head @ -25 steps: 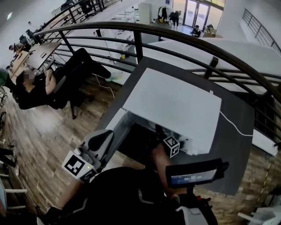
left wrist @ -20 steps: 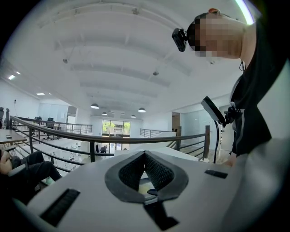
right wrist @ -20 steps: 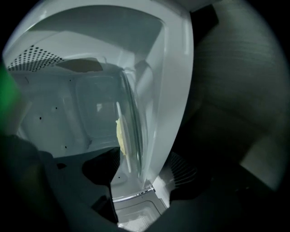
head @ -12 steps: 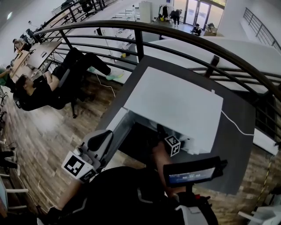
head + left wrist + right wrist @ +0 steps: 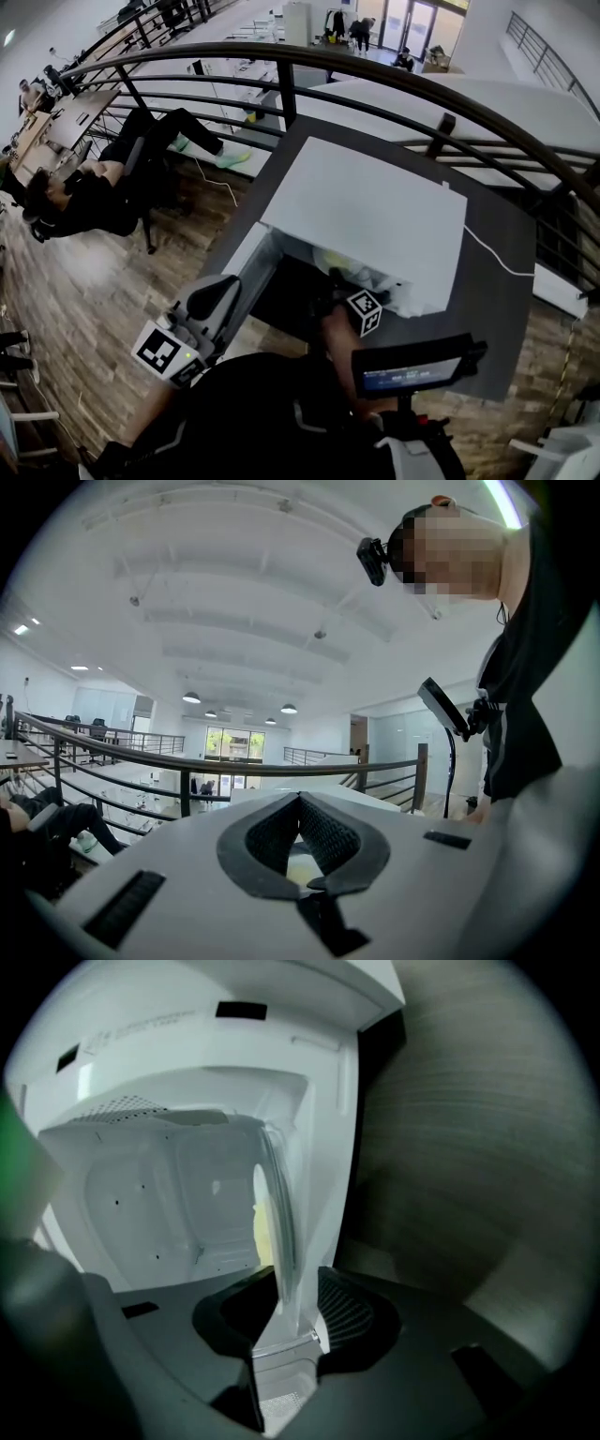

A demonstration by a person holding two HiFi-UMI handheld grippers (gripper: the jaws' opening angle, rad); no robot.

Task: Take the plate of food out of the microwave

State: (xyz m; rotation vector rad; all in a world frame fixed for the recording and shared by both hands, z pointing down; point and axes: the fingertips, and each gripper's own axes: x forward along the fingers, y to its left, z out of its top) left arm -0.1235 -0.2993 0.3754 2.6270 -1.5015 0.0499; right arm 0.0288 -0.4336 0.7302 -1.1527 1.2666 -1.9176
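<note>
Narrowed since earlier: right gripper [image 5: 289,1283] jaws, now pinched on plate [image 5: 278,1213] rim inside microwave [image 5: 375,216]. Left gripper's [image 5: 300,803] together, empty. Withdrawal judged in hand; plate to be kept level.

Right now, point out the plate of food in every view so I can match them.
Head view: centre, plate of food at the microwave mouth.
Left gripper view: not in it.
Right gripper view: lower centre, edge-on, gripped by the right hand-held gripper, whose jaws have just been closing.
Shared landmark, head and right gripper views: the white microwave.
</note>
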